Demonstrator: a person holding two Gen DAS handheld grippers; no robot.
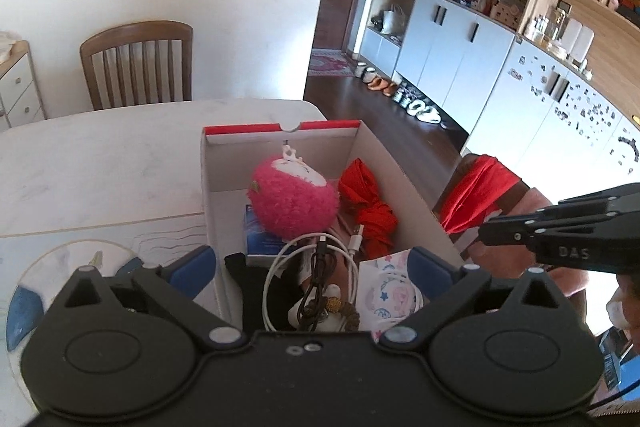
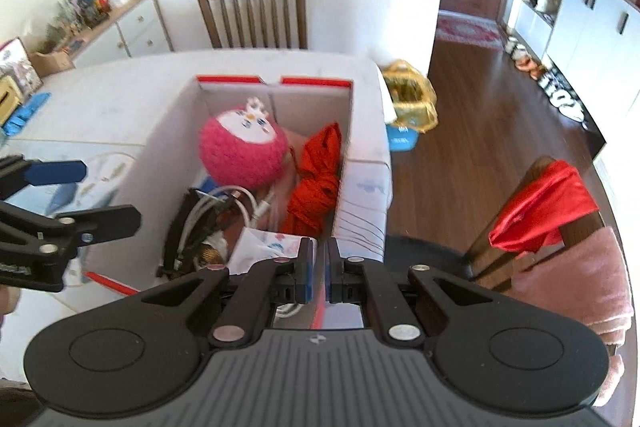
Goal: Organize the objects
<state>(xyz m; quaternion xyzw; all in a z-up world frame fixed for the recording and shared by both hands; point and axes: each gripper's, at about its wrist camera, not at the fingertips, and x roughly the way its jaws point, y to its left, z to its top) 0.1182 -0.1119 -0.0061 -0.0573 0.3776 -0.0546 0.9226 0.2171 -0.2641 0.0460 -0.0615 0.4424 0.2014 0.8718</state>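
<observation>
Now my left tool (image 1: 312, 269) is spread wide, with its blue pads on both sides of the near end of the cardboard box (image 1: 212, 187), at the lower centre of the left wrist frame. It pinches nothing. My right tool (image 2: 319, 269) is pressed together, the two pads almost touching, and it sits low in the right wrist frame, just above the near right corner of the same box (image 2: 168, 131). I cannot tell if something thin is between the pads.

The box stands open on the white tabletop (image 1: 100, 155), in the middle of both frames. Inside, toward the far wall, lies a pink fluffy plush toy (image 1: 294, 201) with a white face. Just to the right of it is a red cloth bundle (image 1: 370, 211) along the right wall. Nearer to me a white cable (image 1: 280, 259) is coiled together with a black cable (image 1: 316, 287), and beside them lies a white patterned packet (image 1: 390, 287). A wooden chair (image 1: 138, 65) stands behind the tabletop in the upper left.
</observation>
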